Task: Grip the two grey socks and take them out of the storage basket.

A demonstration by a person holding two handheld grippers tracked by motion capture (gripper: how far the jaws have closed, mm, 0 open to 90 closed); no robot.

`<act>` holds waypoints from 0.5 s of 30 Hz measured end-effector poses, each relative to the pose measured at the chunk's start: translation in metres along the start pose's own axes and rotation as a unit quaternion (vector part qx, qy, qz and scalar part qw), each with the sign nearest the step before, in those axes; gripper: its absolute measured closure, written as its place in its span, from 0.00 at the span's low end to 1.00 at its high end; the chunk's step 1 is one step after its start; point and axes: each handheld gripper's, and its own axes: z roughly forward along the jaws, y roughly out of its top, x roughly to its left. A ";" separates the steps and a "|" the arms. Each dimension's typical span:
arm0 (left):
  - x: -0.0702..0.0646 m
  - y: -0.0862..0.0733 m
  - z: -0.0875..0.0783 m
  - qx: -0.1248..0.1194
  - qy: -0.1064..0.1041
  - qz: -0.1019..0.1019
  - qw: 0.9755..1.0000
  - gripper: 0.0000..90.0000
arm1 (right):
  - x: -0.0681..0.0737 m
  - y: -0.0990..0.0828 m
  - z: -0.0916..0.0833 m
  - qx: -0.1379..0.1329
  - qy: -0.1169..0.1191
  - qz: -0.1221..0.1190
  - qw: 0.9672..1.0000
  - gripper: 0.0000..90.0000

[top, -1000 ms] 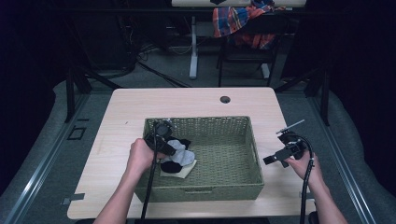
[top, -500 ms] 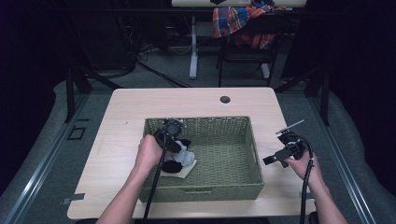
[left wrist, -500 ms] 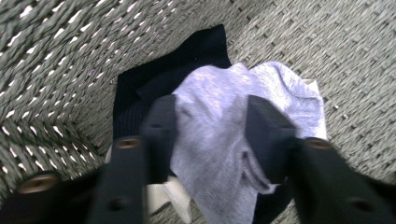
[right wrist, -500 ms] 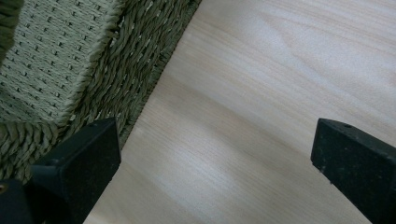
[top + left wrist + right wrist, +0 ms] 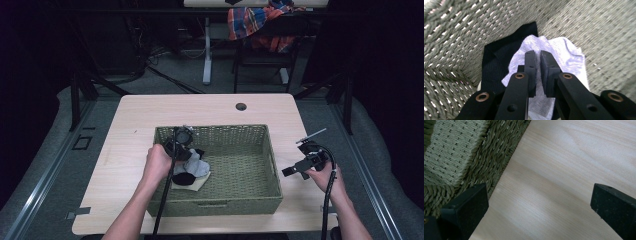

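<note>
Jaws of my left gripper (image 5: pixel 537 56) look nearly clenched above the white sock (image 5: pixel 564 53); whether they pinch it, I cannot tell. Right gripper (image 5: pixel 537 202) gapes wide over the table (image 5: pixel 564 165).

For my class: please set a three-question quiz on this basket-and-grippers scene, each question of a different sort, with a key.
1. True or false: the right gripper is inside the woven basket.
2. Multiple choice: which thing lies right under the left gripper? A) a white sock B) a red cup C) a metal spoon
3. Fill the gap: in the left gripper view, a ____ cloth lies partly beneath the white sock, near the basket's wall.

Key
1. False. It hovers over the wooden table to the right of the basket, jaws wide apart.
2. A. The jaws stand almost closed above it.
3. Black.
</note>
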 end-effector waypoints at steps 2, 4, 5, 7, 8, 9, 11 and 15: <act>0.000 0.000 -0.005 -0.012 -0.008 -0.002 1.000 0.94 | 0.000 0.000 0.000 0.000 0.000 0.000 1.000 0.01; 0.001 0.000 -0.010 -0.019 -0.016 -0.004 1.000 0.94 | 0.000 0.000 0.000 -0.001 0.000 0.000 1.000 0.01; 0.001 0.000 -0.013 -0.022 -0.019 -0.004 1.000 0.94 | 0.000 0.000 0.000 -0.001 0.000 0.000 1.000 0.01; 0.002 0.000 -0.017 -0.028 -0.024 -0.005 0.999 0.94 | -0.001 0.001 -0.002 0.010 0.002 -0.010 1.000 0.01; 0.002 0.000 -0.019 -0.032 -0.027 -0.007 0.999 0.94 | -0.002 0.001 -0.002 0.014 0.001 -0.013 1.000 0.01; 0.003 0.000 -0.021 -0.034 -0.029 -0.008 0.999 0.94 | -0.002 0.001 -0.002 0.013 0.001 -0.012 1.000 0.01; 0.004 -0.001 -0.025 -0.038 -0.035 -0.011 0.999 0.94 | -0.002 0.001 -0.002 0.010 0.002 -0.010 1.000 0.01; 0.006 -0.001 -0.034 -0.051 -0.044 -0.013 0.998 0.94 | -0.001 0.001 -0.001 0.009 0.003 -0.007 1.000 0.01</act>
